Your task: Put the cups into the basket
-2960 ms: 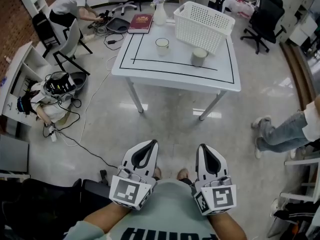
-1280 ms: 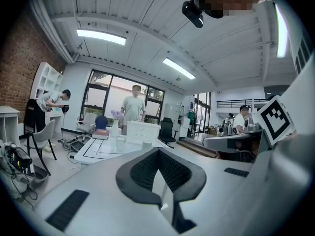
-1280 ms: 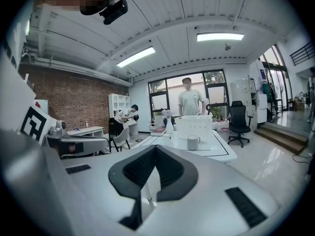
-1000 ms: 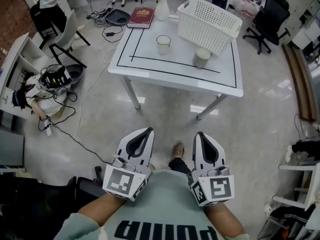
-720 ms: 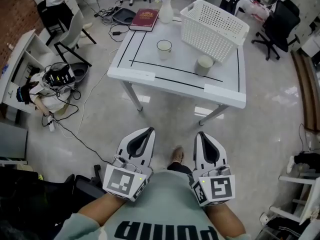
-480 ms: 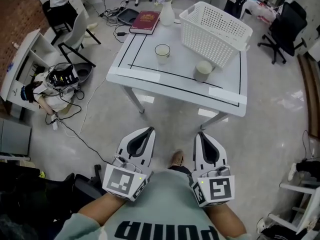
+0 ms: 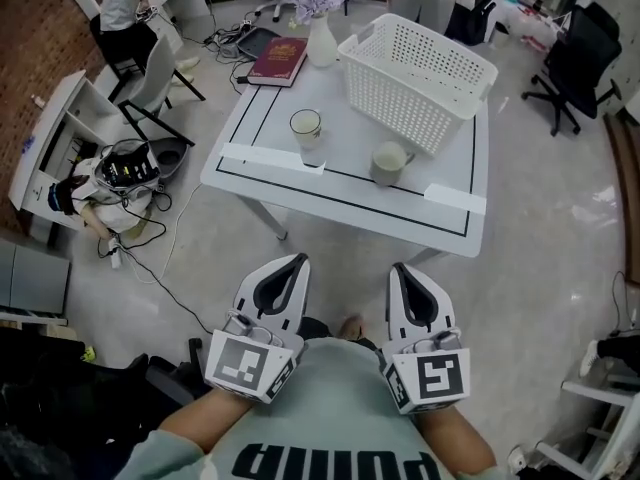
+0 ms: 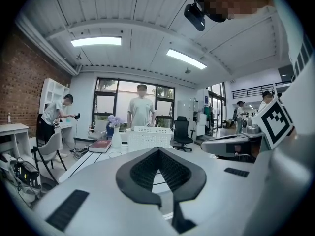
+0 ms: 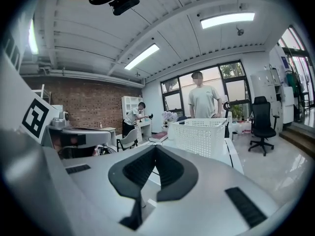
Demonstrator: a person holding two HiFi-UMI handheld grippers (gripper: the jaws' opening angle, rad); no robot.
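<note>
Cups upright on worktop, outside basket: cream cup at left, grey cup just beside basket. Left gripper, right gripper both closed, empty, well short of worktop. Risk: arriving with jaws closed, toppling cup or shoving basket.

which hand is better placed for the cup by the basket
Right, likely: the right gripper lines up with that cup beside the basket; the left gripper faces the other cup.
</note>
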